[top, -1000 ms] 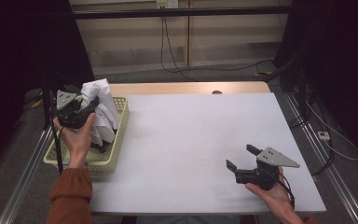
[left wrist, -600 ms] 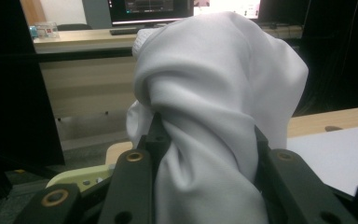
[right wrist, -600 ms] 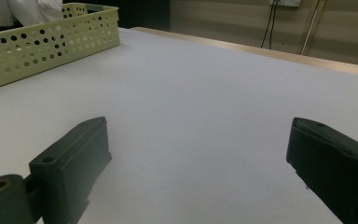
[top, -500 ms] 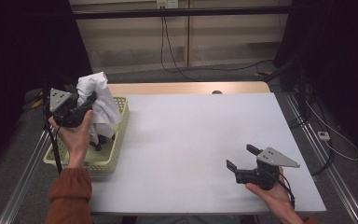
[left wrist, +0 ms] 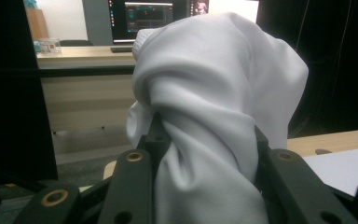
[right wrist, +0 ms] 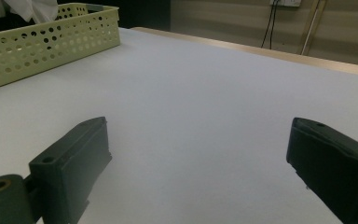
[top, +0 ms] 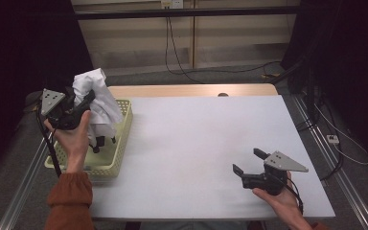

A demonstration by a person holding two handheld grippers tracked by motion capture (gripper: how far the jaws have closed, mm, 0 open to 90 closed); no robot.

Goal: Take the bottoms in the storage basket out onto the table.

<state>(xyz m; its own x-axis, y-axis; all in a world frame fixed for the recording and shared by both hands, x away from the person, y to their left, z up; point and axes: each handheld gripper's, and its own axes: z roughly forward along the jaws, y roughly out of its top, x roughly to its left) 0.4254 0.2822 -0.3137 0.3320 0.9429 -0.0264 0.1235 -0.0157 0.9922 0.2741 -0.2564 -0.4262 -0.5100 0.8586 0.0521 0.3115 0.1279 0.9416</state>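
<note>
A white garment (top: 97,103) hangs bunched from my left gripper (top: 85,98), which is shut on it above the pale yellow perforated basket (top: 117,158) at the table's left edge. In the left gripper view the cloth (left wrist: 214,107) fills the space between the two black jaws, which squeeze it. Its lower end still reaches down into the basket. My right gripper (top: 249,161) rests low over the white table (top: 196,143) near the front right, open with nothing between its jaws. In the right gripper view the right gripper (right wrist: 205,154) looks across the bare tabletop toward the basket (right wrist: 46,42).
Something dark (top: 98,143) lies in the basket under the cloth. The table's wooden far edge (top: 191,90) runs along the back. Cables (top: 182,52) trail on the floor beyond it, and metal rails (top: 330,163) flank the table on the right.
My left gripper has risen and shifted a little left with the white garment, drawing more cloth out of the basket. The right gripper has stayed where it was.
</note>
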